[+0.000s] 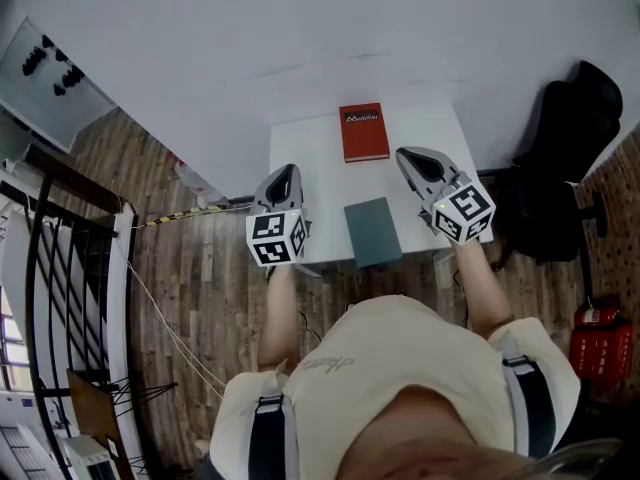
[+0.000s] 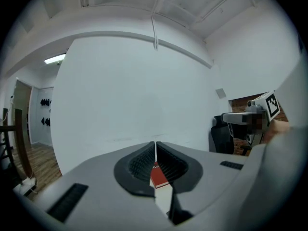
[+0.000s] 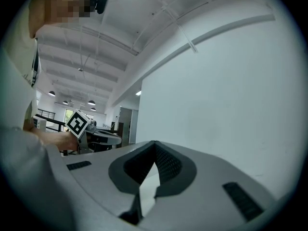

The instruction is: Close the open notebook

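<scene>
Nearest the camera in the head view is the person's pale shirt [image 1: 390,368] crossed by dark straps, with both forearms reaching forward. Each hand holds a gripper just off the near edge of the white surface [image 1: 310,143].

The left gripper [image 1: 287,172] hangs over the surface's near left corner, its marker cube [image 1: 276,238] turned toward the camera. In the left gripper view its jaws are pressed together at the tips with nothing pinched; only a thin slit opens lower down between the ribbed pads [image 2: 140,163].

The right gripper [image 1: 405,155] is held over the right side of the surface, angled inward. In the right gripper view its jaws also meet at the tips and are empty.

Between the two grippers, at the near edge of the surface, lies the dark teal notebook [image 1: 372,231], flat and with its cover shut. Neither gripper touches it.

Further back, apart from the notebook and close to the wall, lies a red book [image 1: 364,132] with white print on its cover; a sliver of it also shows through the slit of the left gripper.

To the right of the surface stands a black office chair [image 1: 572,168]. The floor [image 1: 200,278] is wood plank, and a plain white wall [image 1: 300,28] rises behind the surface.
</scene>
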`<state>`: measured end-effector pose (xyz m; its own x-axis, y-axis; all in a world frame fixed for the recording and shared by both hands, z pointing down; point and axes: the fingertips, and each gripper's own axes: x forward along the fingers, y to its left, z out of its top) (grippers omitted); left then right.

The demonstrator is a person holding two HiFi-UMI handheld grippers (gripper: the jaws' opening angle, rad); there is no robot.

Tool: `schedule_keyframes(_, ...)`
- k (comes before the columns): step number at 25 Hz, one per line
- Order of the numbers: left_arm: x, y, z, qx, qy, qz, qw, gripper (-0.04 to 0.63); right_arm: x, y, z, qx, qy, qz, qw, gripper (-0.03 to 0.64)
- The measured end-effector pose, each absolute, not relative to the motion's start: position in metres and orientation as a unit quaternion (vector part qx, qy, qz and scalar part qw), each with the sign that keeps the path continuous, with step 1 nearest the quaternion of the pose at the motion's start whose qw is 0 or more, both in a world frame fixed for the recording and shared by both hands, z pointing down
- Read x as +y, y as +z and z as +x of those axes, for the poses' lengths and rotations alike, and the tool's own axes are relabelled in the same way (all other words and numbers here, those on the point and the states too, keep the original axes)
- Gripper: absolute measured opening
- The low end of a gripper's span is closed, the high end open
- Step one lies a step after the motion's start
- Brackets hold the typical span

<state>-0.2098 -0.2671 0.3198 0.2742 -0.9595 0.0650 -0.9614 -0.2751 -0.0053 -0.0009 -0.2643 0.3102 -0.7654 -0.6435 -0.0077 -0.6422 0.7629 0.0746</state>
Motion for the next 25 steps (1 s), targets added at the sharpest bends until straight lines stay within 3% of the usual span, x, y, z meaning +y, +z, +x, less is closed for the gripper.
schedule_keyframes(25, -0.274, 0.328, -0.224, -0.594, 0.044, 0.803, 0.012, 0.026, -0.274, 0.318, -0.009, -0.933, -0.061, 0.354, 0.032, 0.006)
